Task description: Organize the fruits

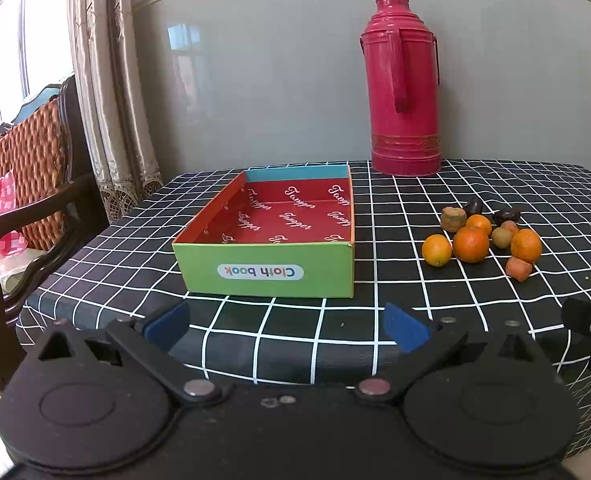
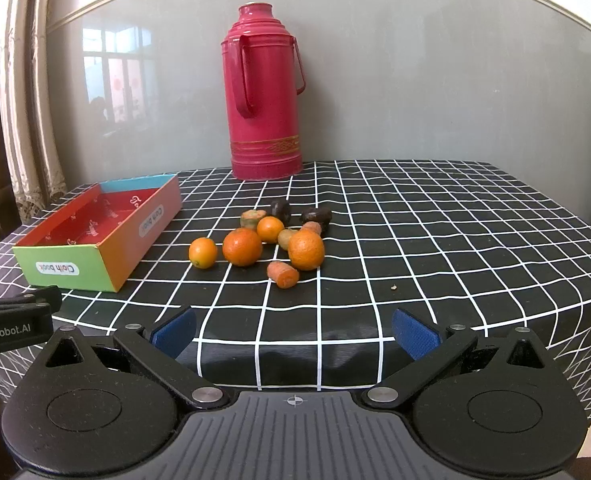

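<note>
A colourful open box (image 1: 267,268) (image 2: 75,268) with a red inside and a green "Cloth book" front stands empty on the black checked tablecloth. To its right lies a cluster of fruit: several oranges, the largest in the middle (image 1: 470,244) (image 2: 242,247), a small one at the left (image 1: 436,250) (image 2: 202,253), carrot-like pieces (image 2: 282,274) and dark fruits (image 2: 315,215). My left gripper (image 1: 287,328) is open and empty, at the table's front edge before the box. My right gripper (image 2: 295,332) is open and empty, at the front edge before the fruit.
A tall red thermos (image 1: 405,88) (image 2: 265,92) stands at the back of the table against the grey wall. A dark wooden chair (image 1: 35,200) and curtains (image 1: 107,80) are to the left of the table.
</note>
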`<state>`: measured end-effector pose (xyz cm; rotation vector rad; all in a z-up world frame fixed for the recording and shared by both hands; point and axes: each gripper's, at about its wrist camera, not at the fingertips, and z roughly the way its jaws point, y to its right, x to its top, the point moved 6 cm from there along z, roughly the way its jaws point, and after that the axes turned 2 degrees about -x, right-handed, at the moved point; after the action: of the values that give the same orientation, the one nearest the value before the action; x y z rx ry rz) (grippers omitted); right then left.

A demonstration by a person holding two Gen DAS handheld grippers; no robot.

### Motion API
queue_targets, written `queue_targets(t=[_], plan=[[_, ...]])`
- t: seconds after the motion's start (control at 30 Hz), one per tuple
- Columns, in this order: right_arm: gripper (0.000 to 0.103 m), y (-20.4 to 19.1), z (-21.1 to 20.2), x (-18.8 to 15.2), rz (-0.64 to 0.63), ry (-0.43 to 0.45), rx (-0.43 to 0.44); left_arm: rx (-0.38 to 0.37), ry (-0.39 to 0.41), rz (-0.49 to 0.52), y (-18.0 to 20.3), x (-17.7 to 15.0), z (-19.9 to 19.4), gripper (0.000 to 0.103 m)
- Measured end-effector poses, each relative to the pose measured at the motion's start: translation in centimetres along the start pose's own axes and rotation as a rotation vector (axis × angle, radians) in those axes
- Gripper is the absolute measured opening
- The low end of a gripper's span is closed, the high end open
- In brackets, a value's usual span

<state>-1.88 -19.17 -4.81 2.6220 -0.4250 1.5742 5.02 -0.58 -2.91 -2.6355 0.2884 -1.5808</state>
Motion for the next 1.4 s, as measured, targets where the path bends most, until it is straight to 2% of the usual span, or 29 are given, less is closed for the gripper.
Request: queue_targets(t=[0.57,0.73,0.97,1.1,1.4], plan=[[0.103,0.0,0.0,0.1,0.002,0.007,0.000,-0.003,0.003,0.005,0.1,0.1,-0.1,0.097],[0.103,0.4,-0.7,0.4,0.018,0.035,-0.004,-0.001,0.006,0.029,0.5,0.2,-0.2,0.097],[0.103,2.9,-1.6,1.3,0.116,0.072,-0.022,-0.031,0.023,0.126,2.6,0.5,-0.2,0.097],[0.103,4.5,-2.1,1.7,0.175,0.091,-0.044,-0.103,0.033,0.216,5.0,0.9,0.1,0.097],[0.103,7.8,-0.9,1.5,0.250,0.000,-0.176,-0.184,0.041,0.349,9.3,2.4,3.3,0.097]])
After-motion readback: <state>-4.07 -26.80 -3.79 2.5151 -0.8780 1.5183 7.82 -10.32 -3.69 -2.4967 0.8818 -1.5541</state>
